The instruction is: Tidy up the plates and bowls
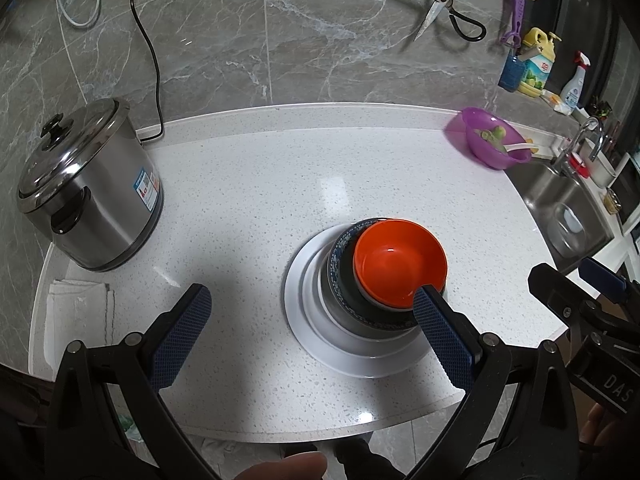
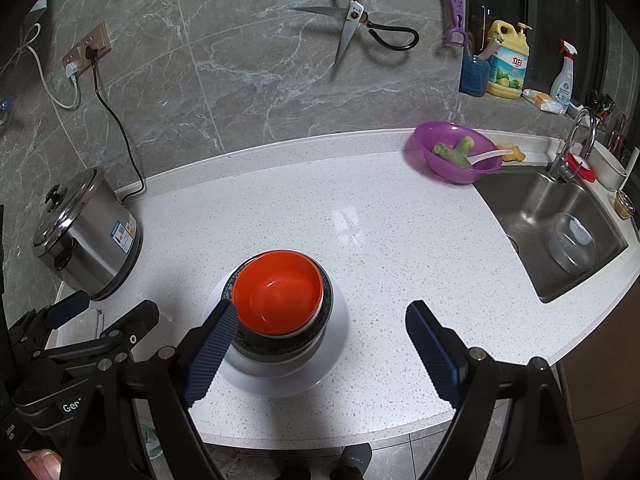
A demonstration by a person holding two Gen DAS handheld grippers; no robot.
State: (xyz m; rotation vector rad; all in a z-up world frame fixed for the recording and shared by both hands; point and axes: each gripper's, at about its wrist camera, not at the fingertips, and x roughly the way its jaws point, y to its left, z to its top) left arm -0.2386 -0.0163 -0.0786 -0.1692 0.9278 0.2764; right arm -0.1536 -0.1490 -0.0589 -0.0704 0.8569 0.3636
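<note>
One stack stands on the white counter [image 1: 248,184]. A wide white plate [image 1: 308,320] [image 2: 336,344] is at the bottom, a dark blue patterned bowl [image 1: 340,276] [image 2: 327,300] sits on it, and an orange bowl [image 1: 400,260] [image 2: 280,288] is on top, with a thin white rim showing under it. My left gripper [image 1: 310,296] is open; its right fingertip [image 1: 430,308] overlaps the orange bowl's near rim in the picture. My right gripper [image 2: 322,308] is open too; its left fingertip [image 2: 224,320] stands beside the bowls' left side. Neither gripper holds anything.
A steel rice cooker [image 1: 88,188] [image 2: 88,236] stands at the left, its cord running to the wall. A purple bowl [image 2: 456,152] with vegetable scraps and a spoon sits by the sink [image 2: 552,224]. A folded cloth [image 1: 76,312] lies near the left edge. Scissors [image 2: 352,20] hang on the wall.
</note>
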